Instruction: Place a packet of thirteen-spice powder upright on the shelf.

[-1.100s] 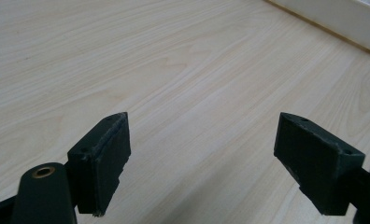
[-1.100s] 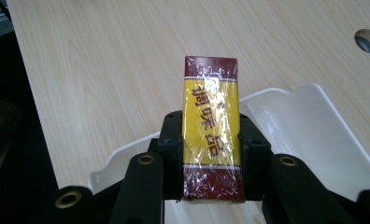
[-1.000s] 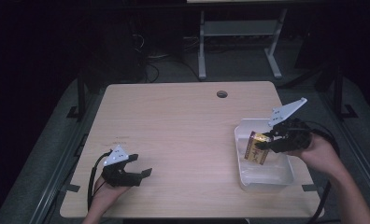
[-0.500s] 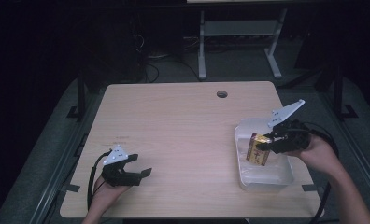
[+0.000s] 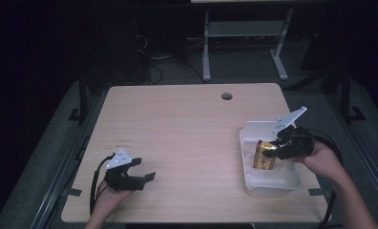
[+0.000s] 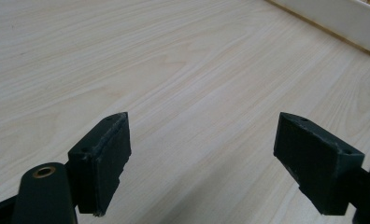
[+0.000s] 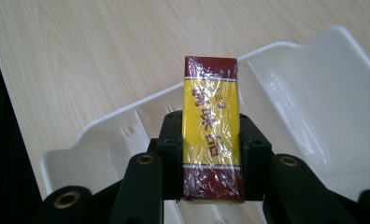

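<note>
**Box held over the tray**

A box (image 7: pixel 212 128), red at both ends with a yellow band and wrapped in clear film, is being gripped by the right tongs (image 7: pixel 211 144). The jaws are being pressed against its two long sides, and the box is being held lengthwise between them, its far end sticking out beyond the tips. In the high view the box (image 5: pixel 263 155) is being held over the left part of a white tray (image 5: pixel 248 136), at about 4 o'clock on the bench (image 5: pixel 187 129), by the right tongs (image 5: pixel 278 148), which are being carried in a hand coming in from 5 o'clock. Whether the box is touching the tray floor cannot be told. In the right gripper view the tray (image 7: pixel 314 93) is seen to be divided by low ridges, and the box is hanging above a ridge near the middle.

The left tongs (image 5: pixel 146 169) are being held near the bench's 7 o'clock corner, well apart from the tray. Their jaws are being kept wide apart, with nothing between them; bare wood (image 6: pixel 192 93) is seen through the gap, and the tray's edge (image 6: pixel 342 23) is being caught at 1 o'clock in that view.
</note>
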Motion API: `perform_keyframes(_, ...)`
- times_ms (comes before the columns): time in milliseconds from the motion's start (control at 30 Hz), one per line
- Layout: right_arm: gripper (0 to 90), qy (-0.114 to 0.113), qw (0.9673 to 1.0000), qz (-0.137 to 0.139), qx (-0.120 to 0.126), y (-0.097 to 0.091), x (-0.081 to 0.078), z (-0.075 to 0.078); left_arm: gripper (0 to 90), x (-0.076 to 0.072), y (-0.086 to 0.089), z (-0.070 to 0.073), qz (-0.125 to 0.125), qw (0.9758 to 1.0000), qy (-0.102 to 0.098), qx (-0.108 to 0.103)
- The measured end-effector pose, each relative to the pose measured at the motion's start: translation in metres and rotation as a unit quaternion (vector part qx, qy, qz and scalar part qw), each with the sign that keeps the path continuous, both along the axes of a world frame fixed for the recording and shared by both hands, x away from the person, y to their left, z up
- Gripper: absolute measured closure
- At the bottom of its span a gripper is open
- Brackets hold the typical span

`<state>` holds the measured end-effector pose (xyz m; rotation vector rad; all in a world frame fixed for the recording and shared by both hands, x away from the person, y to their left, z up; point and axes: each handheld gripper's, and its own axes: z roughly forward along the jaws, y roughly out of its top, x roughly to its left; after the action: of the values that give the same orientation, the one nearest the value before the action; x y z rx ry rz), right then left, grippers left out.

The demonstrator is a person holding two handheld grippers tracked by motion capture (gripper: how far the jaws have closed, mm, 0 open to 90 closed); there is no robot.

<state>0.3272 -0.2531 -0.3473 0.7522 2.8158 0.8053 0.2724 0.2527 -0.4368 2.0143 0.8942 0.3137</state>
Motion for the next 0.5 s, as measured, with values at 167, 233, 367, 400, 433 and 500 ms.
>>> perform_keyframes(167,67.3,0.008,0.9999,-0.01,0.003,-0.006,0.0,-0.01,18.7,0.0,0.0,0.0,0.0,1.0,0.0,0.001)
perform_keyframes(233,67.1,0.011,0.9999,-0.012,-0.001,-0.007,0.0,-0.013,18.7,0.0,-0.001,0.0,0.001,1.0,0.001,0.0)
perform_keyframes(367,66.4,0.014,0.9996,-0.022,0.007,-0.013,-0.002,-0.016,18.7,0.0,-0.001,-0.001,0.0,1.0,0.002,0.0)
perform_keyframes(400,66.0,0.016,0.9996,-0.024,0.008,-0.015,-0.003,-0.016,18.7,0.0,-0.001,-0.001,0.0,1.0,0.002,0.001)
perform_keyframes(433,65.1,0.018,0.9995,-0.024,0.008,-0.016,-0.004,-0.016,18.7,0.0,-0.001,-0.001,0.0,1.0,0.002,0.001)
perform_keyframes(500,63.8,0.018,0.9994,-0.029,0.005,-0.019,-0.006,-0.017,18.7,0.0,-0.001,-0.001,0.0,1.0,0.003,0.001)
